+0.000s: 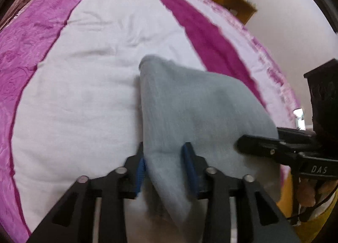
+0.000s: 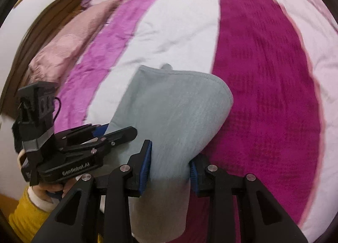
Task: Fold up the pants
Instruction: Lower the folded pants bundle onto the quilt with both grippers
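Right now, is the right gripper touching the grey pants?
Touching. The right wrist view shows the right gripper with both blue pads pressed against the grey pants, cloth bunched between them.

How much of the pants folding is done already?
Some is done: the grey pants look doubled into a thick bundle. Right now the right tongs pinch one part and the left tongs have cloth between them, above the pink and white bedspread. Still left: laying them flat and neat.
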Motion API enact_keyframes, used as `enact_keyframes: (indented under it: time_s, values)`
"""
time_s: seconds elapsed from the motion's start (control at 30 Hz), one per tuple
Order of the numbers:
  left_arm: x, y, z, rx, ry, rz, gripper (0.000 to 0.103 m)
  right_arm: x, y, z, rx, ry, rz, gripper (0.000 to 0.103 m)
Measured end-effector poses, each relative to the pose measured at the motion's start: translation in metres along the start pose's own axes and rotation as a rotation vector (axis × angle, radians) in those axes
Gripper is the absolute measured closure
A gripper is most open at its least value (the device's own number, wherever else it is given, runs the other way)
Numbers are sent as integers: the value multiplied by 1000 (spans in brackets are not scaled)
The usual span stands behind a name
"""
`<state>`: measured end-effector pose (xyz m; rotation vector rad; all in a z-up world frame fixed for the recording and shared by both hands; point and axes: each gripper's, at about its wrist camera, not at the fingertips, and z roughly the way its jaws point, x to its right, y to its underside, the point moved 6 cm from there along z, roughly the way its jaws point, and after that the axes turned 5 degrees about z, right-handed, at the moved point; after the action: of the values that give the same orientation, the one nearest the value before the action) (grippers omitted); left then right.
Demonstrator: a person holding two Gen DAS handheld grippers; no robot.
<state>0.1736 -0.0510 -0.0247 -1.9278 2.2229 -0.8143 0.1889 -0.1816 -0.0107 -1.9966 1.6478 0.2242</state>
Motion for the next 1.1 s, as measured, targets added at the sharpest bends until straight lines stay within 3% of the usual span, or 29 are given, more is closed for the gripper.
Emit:
enact_keyframes:
  time_s: [0.17,0.43,0.57,0.67,0.73,0.77,0.93,1.1]
  values:
    - [-5,-2,2,-8,7,-14,58,20,7,14,17,-88,109,68]
    - [12,8,-32,-49,-70,19,60,18,28,-21,48,-48,96,68]
    - [30,26,-52,-6,-53,23,61,18,43,-35,53,-102,177,68]
    - [39,42,-58,5,-63,5,61,16,56,-39,71,-75,179,68]
    - [41,50,-58,4,-92,10,75,15,64,-43,83,-61,167,68]
    - [40,53,-57,7,-115,18,76,12,68,-45,93,-50,157,68]
    - [28,65,-50,12,-186,27,73,13,80,-60,179,-19,197,68]
    - [13,75,-41,3,-186,1,72,18,89,-44,150,36,208,68]
